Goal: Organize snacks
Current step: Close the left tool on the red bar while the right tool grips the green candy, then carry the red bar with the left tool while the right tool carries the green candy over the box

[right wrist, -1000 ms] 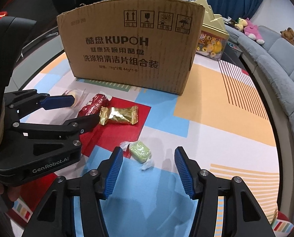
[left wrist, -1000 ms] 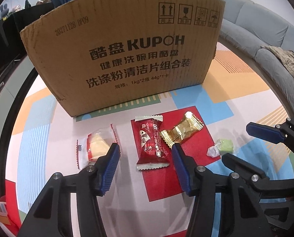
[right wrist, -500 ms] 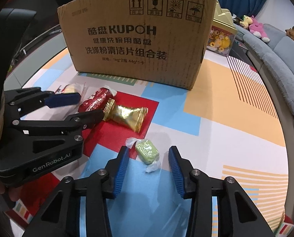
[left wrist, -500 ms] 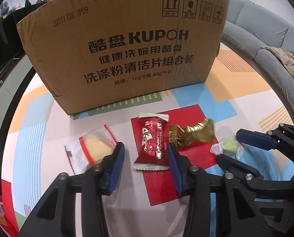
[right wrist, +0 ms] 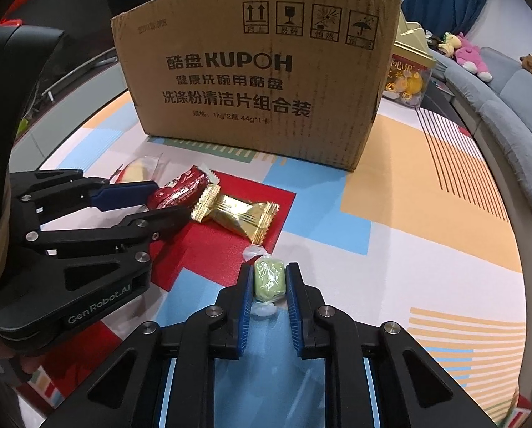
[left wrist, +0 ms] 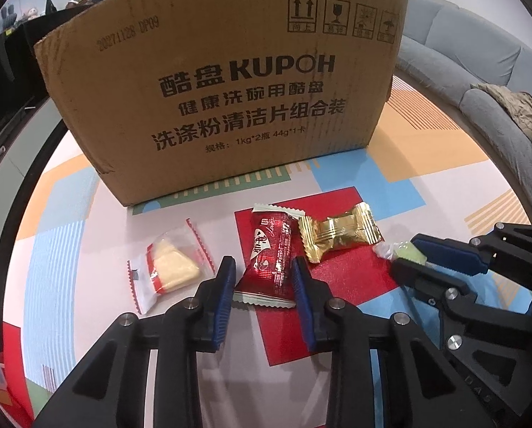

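1. Two snacks are in my tongs at once. My left tongs point(left wrist: 264, 278) have just been closing and now pinch the red packet point(left wrist: 269, 253) across its lower half, pads on both side edges. My right tongs point(right wrist: 268, 287) have likewise just closed and squeeze the green candy point(right wrist: 268, 278) across its middle.
2. Both should weigh next to nothing. The red packet is crinkly film, slippery and easily crushed, so I judge a hold across the filled body safer than one on the flat sealed ends. The green candy looks like a small firm block in thin clear wrap; the block is the place to grip, not the twisted ends.
3. The red packet is glossy, with white serrated seals and white lettering. The green candy is pale green with a faint white print.
4. Just right of my left tongs lies a gold packet point(left wrist: 339, 235), close against the red one; to their left a yellow wedge point(left wrist: 171, 265) in clear wrap. Beyond both tongs stands a cardboard box point(left wrist: 230, 89) on the patterned surface point(right wrist: 426, 178), likely where these go.
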